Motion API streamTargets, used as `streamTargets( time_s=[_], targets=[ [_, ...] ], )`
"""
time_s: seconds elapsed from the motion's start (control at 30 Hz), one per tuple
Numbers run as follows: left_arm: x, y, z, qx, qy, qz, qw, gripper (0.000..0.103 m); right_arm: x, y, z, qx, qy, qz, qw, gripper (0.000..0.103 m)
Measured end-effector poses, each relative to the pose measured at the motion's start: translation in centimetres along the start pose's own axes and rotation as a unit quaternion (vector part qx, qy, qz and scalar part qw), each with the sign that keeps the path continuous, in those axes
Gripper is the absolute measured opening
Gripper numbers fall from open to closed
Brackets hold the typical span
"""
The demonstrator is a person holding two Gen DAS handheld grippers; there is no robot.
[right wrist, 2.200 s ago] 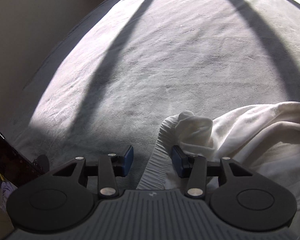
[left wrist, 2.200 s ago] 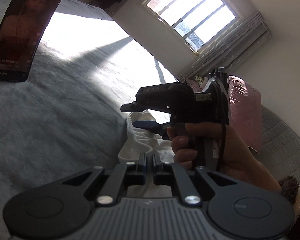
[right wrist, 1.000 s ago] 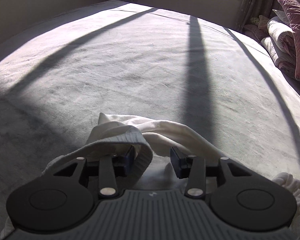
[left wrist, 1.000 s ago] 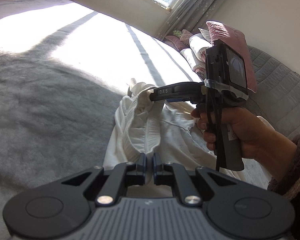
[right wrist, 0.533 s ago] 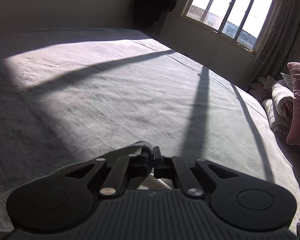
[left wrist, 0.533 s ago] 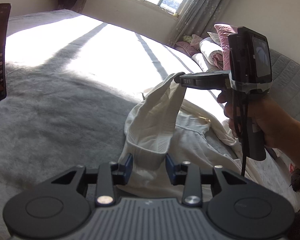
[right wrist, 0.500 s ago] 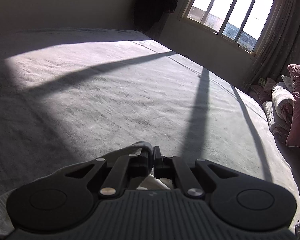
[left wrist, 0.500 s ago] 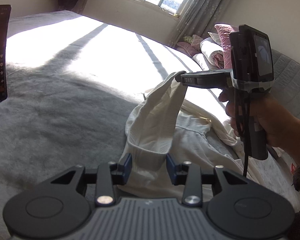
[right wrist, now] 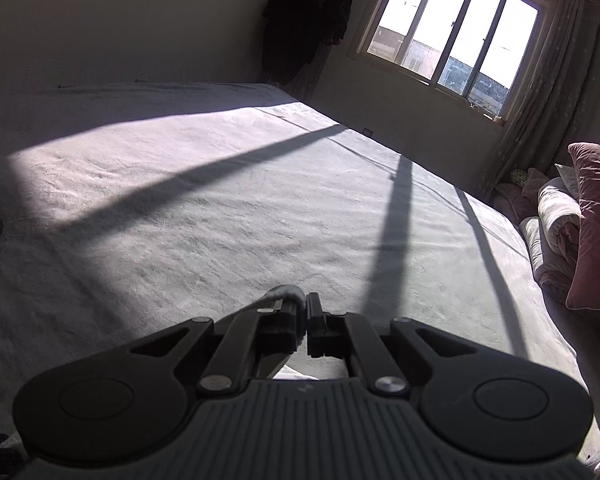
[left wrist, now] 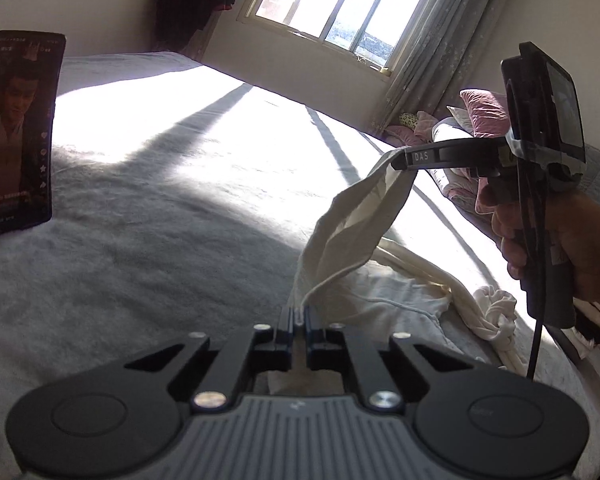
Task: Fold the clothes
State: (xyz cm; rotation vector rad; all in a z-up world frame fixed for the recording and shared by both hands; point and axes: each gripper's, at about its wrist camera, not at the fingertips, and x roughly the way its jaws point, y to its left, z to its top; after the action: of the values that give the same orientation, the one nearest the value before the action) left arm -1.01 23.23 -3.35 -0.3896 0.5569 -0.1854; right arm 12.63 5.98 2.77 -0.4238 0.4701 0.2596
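Observation:
A white garment [left wrist: 364, 220] lies crumpled on the grey bed [left wrist: 160, 240], one edge stretched up between my two grippers. My left gripper [left wrist: 298, 320] is shut on the garment's hem low in the left wrist view. My right gripper [left wrist: 396, 162], seen from the side at the right, is shut on the garment's upper edge and holds it above the bed. In the right wrist view my right gripper [right wrist: 304, 316] is shut with a fold of white cloth [right wrist: 286, 292] between its pads. The rest of the garment [left wrist: 420, 296] lies bunched on the bed.
A phone [left wrist: 18, 128] with a lit screen stands upright at the bed's left side. Pink pillows and rolled bedding [right wrist: 572, 220] lie at the right. A window [right wrist: 452, 28] is at the far wall, dark clothing [right wrist: 304, 16] hanging beside it.
My left gripper has closed on the garment's hem. Both grippers have risen, and the cloth edge between them is lifted higher and stretched.

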Motion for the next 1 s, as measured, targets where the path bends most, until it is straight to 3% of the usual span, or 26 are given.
streamTargets(
  time_s=[0.2,0.6,0.97,1.0],
  targets=[
    [-0.9,3.6,1.7,-0.08,-0.037,0.01,0.996,0.005,1.9,1.4,2.6,0.007,0.002,0.013,1.0,0.003],
    [-0.6,7.4,3.9,-0.133,-0.053,0.076,0.9867,0.005,7.8,8.0,6.1,-0.038,0.011,0.031,0.999,0.003],
    [0.8,10.0,4.7,-0.16,-0.028,0.126,0.9787,0.004,13.6,12.0,5.8,-0.035,0.058,0.044,0.997,0.003],
    [0.9,10.1,4.8,-0.16,-0.024,0.136,0.9774,0.0,14.0,12.2,5.6,-0.033,0.063,0.043,0.997,0.003]
  ],
)
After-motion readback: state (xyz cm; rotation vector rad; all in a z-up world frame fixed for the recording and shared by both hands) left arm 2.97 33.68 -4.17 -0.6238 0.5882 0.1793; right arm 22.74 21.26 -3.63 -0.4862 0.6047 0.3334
